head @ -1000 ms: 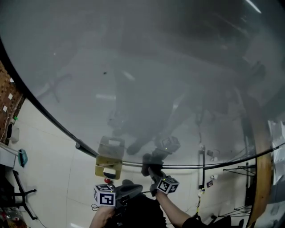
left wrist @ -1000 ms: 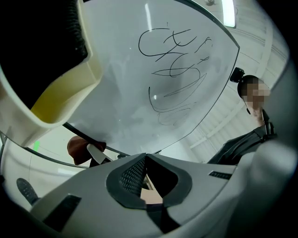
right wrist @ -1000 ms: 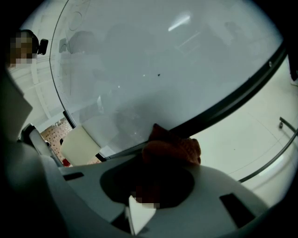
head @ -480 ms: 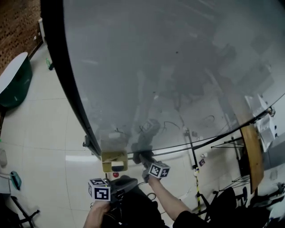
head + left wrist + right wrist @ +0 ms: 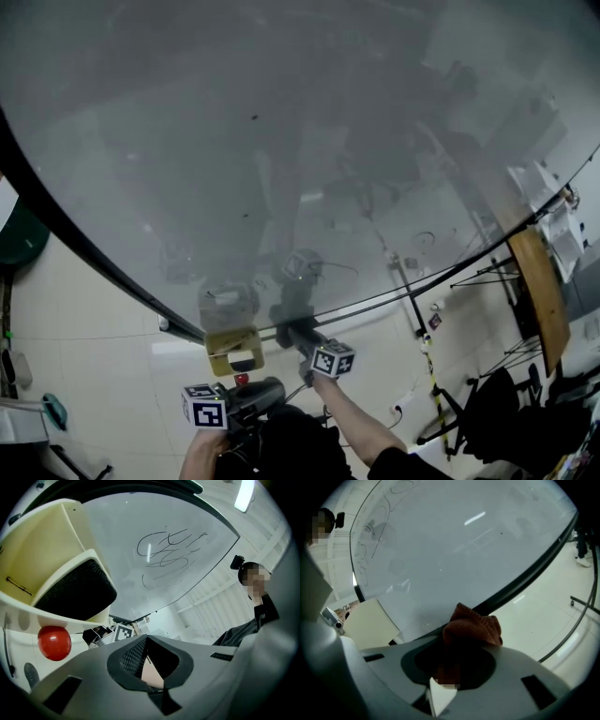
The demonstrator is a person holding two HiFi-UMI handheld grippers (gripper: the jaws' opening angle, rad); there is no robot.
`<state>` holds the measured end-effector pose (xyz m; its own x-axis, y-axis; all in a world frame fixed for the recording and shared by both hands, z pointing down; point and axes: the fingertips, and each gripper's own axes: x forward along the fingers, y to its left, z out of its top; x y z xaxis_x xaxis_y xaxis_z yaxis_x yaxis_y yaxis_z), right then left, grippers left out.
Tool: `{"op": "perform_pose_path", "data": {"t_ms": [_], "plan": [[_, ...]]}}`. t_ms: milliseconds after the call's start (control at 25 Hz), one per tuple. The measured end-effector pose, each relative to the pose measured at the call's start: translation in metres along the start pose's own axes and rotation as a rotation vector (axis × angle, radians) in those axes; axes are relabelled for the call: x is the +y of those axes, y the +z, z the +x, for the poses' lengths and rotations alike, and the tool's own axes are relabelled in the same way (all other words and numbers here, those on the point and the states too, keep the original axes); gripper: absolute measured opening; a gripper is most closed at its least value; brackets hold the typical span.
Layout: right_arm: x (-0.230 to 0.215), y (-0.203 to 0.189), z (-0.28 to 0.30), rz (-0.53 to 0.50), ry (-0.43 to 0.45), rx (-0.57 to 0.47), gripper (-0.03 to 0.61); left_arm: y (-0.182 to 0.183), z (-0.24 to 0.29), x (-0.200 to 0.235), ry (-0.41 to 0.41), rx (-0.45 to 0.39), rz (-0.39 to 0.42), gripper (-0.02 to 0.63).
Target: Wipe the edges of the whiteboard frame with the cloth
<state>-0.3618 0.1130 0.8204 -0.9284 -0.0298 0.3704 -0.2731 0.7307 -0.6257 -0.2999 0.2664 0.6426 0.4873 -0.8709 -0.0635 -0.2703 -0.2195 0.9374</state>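
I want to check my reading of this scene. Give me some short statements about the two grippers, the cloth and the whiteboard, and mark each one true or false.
1. The right gripper is shut on a reddish-brown knitted cloth. True.
2. The cloth is at the black frame along an edge of the whiteboard. True.
3. The whiteboard carries no writing at all. False: dark pen scribbles show on it in the left gripper view.
4. The left gripper holds a second cloth. False: nothing is between its jaws.
5. The round piece below the cream plastic holder is blue. False: it is red.
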Motion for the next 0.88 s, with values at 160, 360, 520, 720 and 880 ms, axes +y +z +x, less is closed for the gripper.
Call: {"op": "perform_pose_path", "data": {"t_ms": [160,360,520,720,880], "plan": [[0.008,-0.011,0.008,-0.035,0.064,0.03,0.075,0.004,0.004,0.006,0.032,-0.008,-0.024,-0.011],[0.021,-0.009,0.013,-0.033,0.11,0.031,0.075,0.007,0.006,0.013,0.059,-0.031,-0.038,-0.011],[0.025,-0.012,0.015,-0.019,0.128,0.03,0.077,0.007,0.004,0.013,0.067,-0.041,-0.038,-0.011],[0.027,-0.015,0.018,-0.007,0.117,0.018,0.075,0.014,-0.007,0.014,0.055,-0.027,-0.042,-0.011],[0.028,-0.018,0.022,-0.013,0.088,0.008,0.075,0.01,-0.016,0.011,0.007,0.047,-0.039,-0.011]]}}
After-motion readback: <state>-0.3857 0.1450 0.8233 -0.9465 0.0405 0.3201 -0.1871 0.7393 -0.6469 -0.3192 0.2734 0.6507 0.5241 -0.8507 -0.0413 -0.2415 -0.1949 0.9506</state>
